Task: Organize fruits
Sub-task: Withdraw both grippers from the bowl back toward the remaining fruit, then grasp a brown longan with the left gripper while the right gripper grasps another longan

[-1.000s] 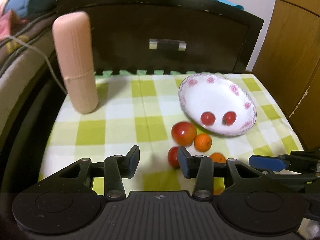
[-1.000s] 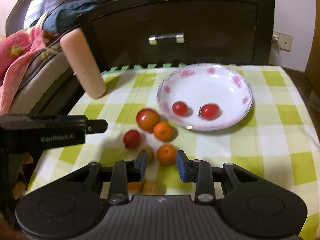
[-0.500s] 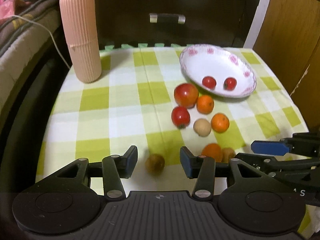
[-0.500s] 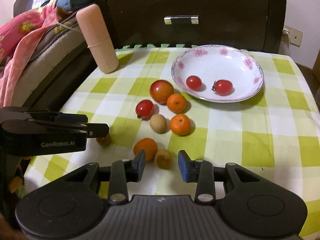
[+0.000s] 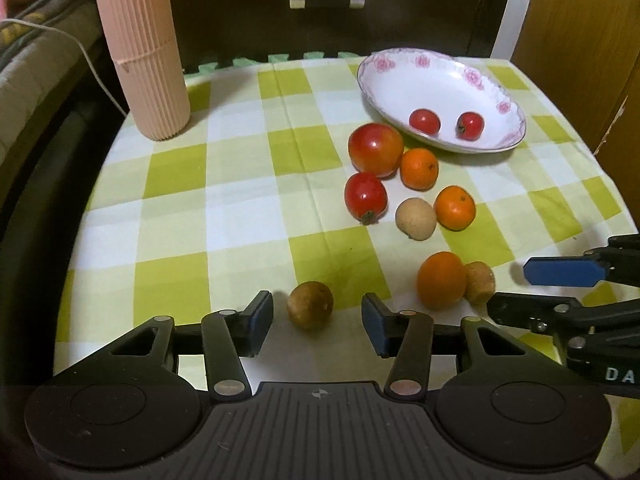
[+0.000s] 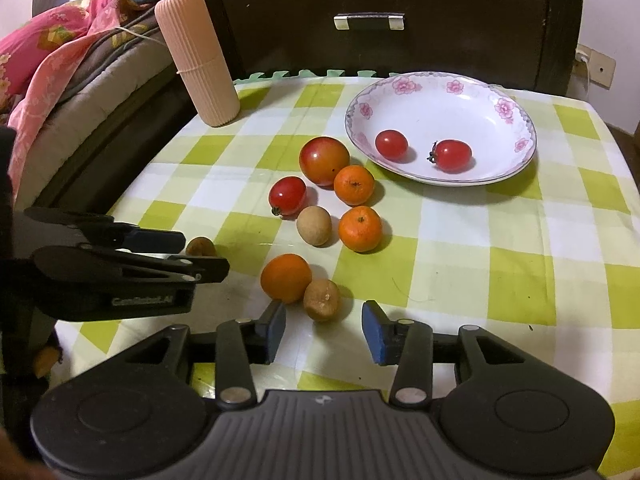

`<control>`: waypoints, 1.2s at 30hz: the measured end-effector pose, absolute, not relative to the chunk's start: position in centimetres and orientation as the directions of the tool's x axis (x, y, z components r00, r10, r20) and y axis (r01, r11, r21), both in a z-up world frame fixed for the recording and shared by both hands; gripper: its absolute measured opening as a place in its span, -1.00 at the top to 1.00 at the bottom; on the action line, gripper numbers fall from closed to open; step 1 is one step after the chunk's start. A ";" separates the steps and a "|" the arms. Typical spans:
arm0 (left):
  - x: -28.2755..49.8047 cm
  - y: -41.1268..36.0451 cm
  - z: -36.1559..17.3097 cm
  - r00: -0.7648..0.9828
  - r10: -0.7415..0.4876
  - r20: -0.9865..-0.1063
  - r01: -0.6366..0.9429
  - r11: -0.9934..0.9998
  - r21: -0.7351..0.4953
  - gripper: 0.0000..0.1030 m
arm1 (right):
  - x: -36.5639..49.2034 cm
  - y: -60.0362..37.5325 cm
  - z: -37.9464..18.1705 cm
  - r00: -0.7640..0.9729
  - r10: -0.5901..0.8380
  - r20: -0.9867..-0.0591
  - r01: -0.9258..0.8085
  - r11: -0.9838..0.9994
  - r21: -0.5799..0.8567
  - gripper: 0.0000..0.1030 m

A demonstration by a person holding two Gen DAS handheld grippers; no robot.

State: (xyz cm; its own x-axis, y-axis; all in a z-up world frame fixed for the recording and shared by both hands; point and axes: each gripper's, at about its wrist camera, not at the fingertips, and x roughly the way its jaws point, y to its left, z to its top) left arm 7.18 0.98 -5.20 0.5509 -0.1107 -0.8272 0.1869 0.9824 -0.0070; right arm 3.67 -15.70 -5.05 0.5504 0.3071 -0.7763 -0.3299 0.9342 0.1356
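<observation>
- Fruits: two small tomatoes [image 6: 391, 144] lie in the plate [image 6: 516, 168]; eight pieces wait on the worktop [image 6: 460, 256].
- Left gripper [image 5: 316, 318] gapes wide around a brown fruit [image 5: 310, 310], touching nothing.
- Right gripper [image 6: 323, 332] gapes wide, empty.

Bowl [image 6: 440, 92] sat far right on worktop [image 6: 520, 280], 2 small tomatoes [image 6: 391, 144] in it. Tall cylinder [image 6: 198, 60] far left. Fruit cluster [image 6: 354, 185] just before bowl, left of ctr. Nearer: orange [image 6: 285, 278] touching a small round fruit [image 6: 321, 300] on its right. One more small fruit [image 5: 310, 305] lay alone, further left.
</observation>
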 end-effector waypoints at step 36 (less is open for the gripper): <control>6.8 -0.3 -5.5 0.553 -0.127 -0.824 0.243 0.970 0.014 0.43 | 5.4 -14.9 -6.7 0.558 0.277 -0.782 -0.364 0.929 0.070 0.55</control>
State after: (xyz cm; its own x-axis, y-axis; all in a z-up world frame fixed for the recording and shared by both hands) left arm 6.84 -0.28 -5.50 0.5527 -0.1267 -0.8237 0.2427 0.9700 0.0136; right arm 5.40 -14.87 -6.74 0.5578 0.2773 -0.7823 -0.3639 0.9288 0.0697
